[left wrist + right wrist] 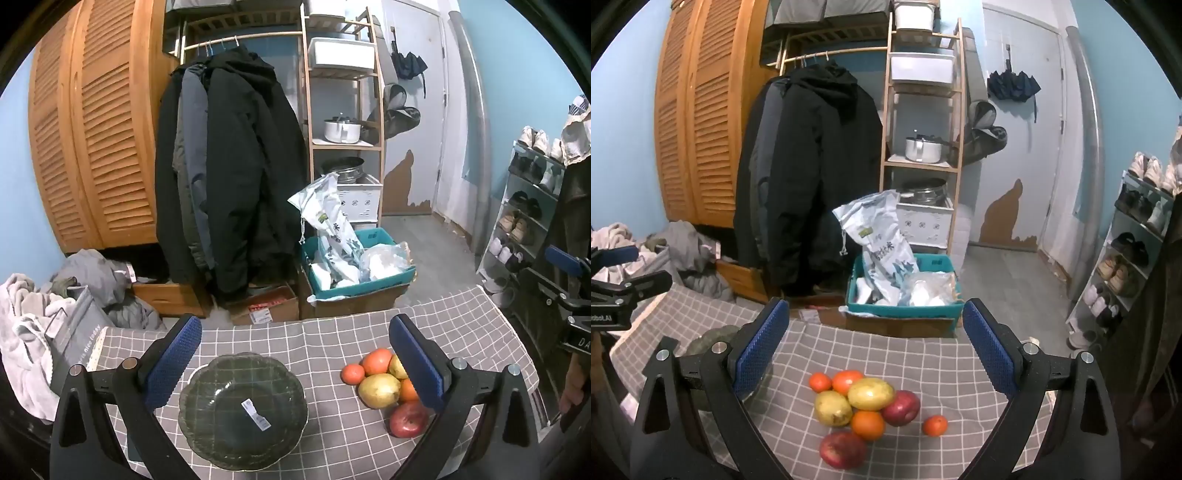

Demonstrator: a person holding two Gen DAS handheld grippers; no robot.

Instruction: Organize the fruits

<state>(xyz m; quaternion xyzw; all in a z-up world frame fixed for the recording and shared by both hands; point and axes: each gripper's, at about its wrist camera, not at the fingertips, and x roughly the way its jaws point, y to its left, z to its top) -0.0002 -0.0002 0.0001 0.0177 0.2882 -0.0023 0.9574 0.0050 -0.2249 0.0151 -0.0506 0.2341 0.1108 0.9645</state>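
Note:
A dark green glass bowl (243,410) sits empty on the grey checked tablecloth (332,332), with my left gripper (295,365) open above it. To its right lies a cluster of fruit: oranges (376,361), a yellow mango (379,390) and a red apple (408,419). In the right wrist view, my right gripper (875,347) stands open above the same pile: two yellow mangoes (870,393), two red apples (901,408), several oranges (868,424), and one small orange (935,425) lying apart. The bowl's rim (713,338) peeks out behind the left finger (761,350).
Beyond the table's far edge are a teal crate (905,306) with bags on cardboard boxes, hanging dark coats (236,166), a wooden shelf (343,110) and a shoe rack (1126,266) at right. Laundry (33,325) is piled at left.

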